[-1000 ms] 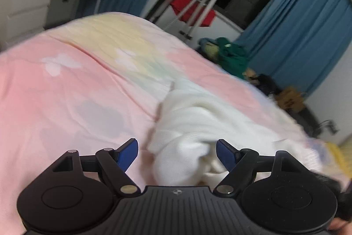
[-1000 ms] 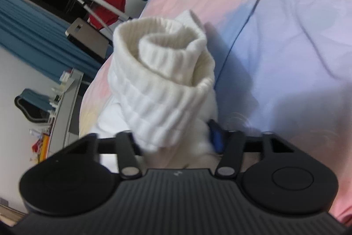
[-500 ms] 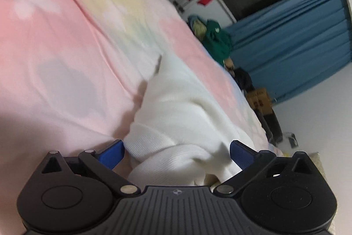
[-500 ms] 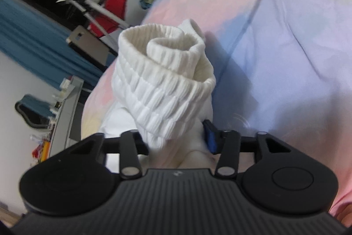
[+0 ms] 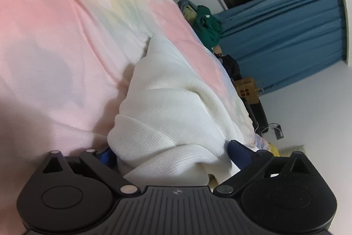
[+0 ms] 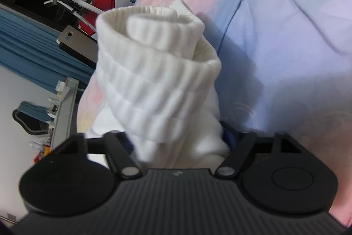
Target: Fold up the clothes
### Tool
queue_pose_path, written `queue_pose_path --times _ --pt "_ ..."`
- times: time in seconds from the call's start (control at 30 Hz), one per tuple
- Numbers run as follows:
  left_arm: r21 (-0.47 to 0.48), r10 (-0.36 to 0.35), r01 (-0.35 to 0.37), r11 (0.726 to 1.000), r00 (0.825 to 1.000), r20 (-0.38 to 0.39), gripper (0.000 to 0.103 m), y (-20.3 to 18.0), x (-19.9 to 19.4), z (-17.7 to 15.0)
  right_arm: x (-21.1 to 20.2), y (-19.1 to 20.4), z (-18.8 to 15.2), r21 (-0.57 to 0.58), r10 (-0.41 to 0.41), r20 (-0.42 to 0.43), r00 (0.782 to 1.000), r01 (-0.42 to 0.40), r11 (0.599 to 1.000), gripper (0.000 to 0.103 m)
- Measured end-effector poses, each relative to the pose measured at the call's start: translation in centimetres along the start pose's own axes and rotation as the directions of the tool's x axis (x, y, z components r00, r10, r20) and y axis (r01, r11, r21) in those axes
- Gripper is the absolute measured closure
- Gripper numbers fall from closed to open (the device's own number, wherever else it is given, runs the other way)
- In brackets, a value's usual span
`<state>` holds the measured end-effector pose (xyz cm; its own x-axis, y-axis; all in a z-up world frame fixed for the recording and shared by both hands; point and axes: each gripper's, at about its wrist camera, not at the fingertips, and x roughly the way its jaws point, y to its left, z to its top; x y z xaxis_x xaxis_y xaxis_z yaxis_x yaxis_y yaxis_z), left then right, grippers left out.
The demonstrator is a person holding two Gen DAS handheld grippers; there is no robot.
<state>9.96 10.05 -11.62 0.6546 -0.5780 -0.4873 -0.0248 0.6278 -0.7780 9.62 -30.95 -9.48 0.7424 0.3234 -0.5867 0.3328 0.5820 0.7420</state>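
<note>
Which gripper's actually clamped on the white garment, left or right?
The right gripper: it pinches the ribbed cuff of the white garment. The left gripper only straddles the fabric, fingers spread wide.

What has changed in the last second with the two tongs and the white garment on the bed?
The left tongs moved forward onto the white garment; their open fingers now sit on either side of a thick fold, not clearly clamped. The view also tilted, so the bed cover looks nearer. The right tongs stayed shut on the ribbed cuff, which still stands up, hardly shifted.
</note>
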Motion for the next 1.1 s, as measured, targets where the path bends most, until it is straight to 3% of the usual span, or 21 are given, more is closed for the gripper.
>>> queue_pose_path --times 0.1,0.23,0.47,0.67,0.77,0.93,1.1 --pt "0.032 0.019 -0.020 0.999 1.000 0.012 0.014 -0.5 0.0 -0.1 -0.8 0.2 -0.3 -0.012 0.009 0.021 1.000 -0.009 1.000 0.054" --pt "0.057 0.029 -0.031 0.998 0.999 0.025 0.024 -1.1 -0.4 -0.2 -1.5 0.7 -0.5 -0.043 0.014 0.054 0.998 -0.012 0.999 0.060" --pt "0.125 0.000 -0.006 0.992 0.999 0.048 0.041 -4.2 -2.1 -0.4 -2.9 2.1 -0.3 -0.069 0.046 0.098 0.994 -0.040 0.997 0.064" --pt "0.183 -0.026 0.013 0.983 0.998 0.066 0.044 -6.8 -3.5 -0.7 -6.8 3.2 0.5 -0.062 0.100 0.144 0.985 -0.091 0.994 0.065" --pt "0.219 -0.043 0.030 0.975 0.998 0.055 0.044 -9.8 -3.4 -1.4 -8.8 2.8 1.6 -0.045 0.115 0.168 0.979 -0.109 0.993 0.065" --pt "0.263 -0.089 0.087 0.961 0.996 -0.003 0.044 -16.3 0.1 -2.2 -12.7 0.9 6.1 0.004 0.126 0.225 0.966 -0.131 0.991 0.065" --pt "0.318 -0.159 0.173 0.932 0.985 -0.070 0.044 -24.2 7.9 -3.0 -16.6 -1.3 12.6 0.032 0.098 0.334 0.937 -0.115 0.993 0.065"
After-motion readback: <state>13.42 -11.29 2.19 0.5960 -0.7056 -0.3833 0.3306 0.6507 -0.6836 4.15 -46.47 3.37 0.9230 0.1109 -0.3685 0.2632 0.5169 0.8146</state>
